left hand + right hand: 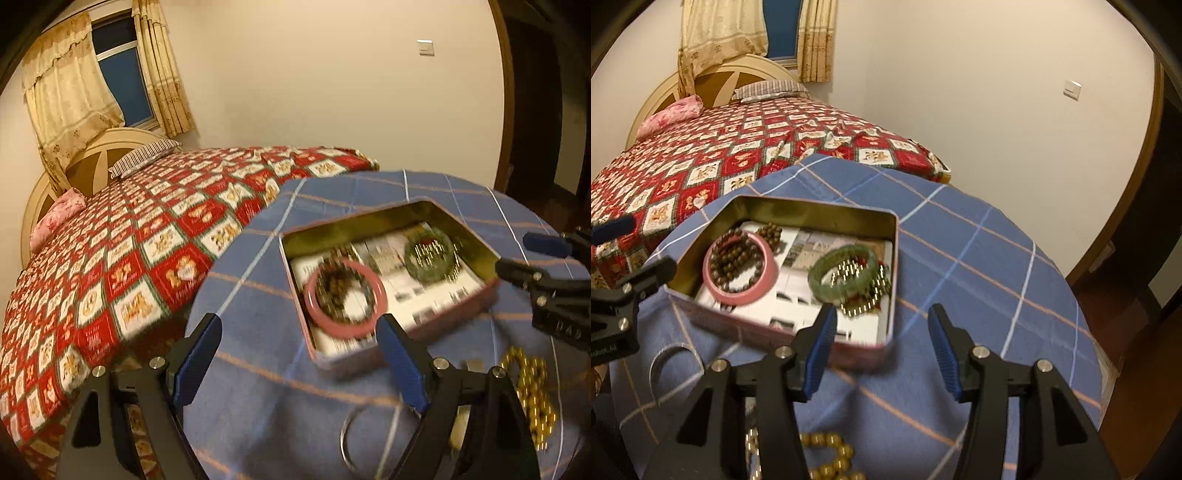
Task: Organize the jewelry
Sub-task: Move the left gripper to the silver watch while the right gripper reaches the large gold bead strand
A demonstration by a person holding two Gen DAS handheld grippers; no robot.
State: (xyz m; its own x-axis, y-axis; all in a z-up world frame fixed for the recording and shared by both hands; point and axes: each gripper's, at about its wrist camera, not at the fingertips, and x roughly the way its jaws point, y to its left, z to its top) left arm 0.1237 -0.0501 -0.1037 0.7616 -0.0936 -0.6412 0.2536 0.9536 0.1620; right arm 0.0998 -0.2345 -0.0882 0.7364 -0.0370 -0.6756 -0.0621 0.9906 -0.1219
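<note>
An open pink tin [402, 332] [783, 334] stands on the blue checked tablecloth [258, 406] [979, 258]. Inside lie a pink bangle [345, 297] [738, 297], brown bead bracelets [332, 284] [738, 258], a green bangle [428, 254] [846, 275] and a gold chain piece [864, 295]. Outside the tin lie a thin silver bangle [345, 439] [677, 356] and yellow-gold beads [532, 391] [831, 458]. My left gripper [299, 358] is open and empty at the tin's near left corner. My right gripper [882, 350] is open and empty just before the tin's near right corner; it also shows at the left wrist view's right edge [543, 262].
A bed with a red patterned quilt [110, 258] [720, 158] lies beyond and left of the table. A dark wooden door frame [535, 110] [1145, 221] stands to the right. The table's rounded edge drops off on all sides.
</note>
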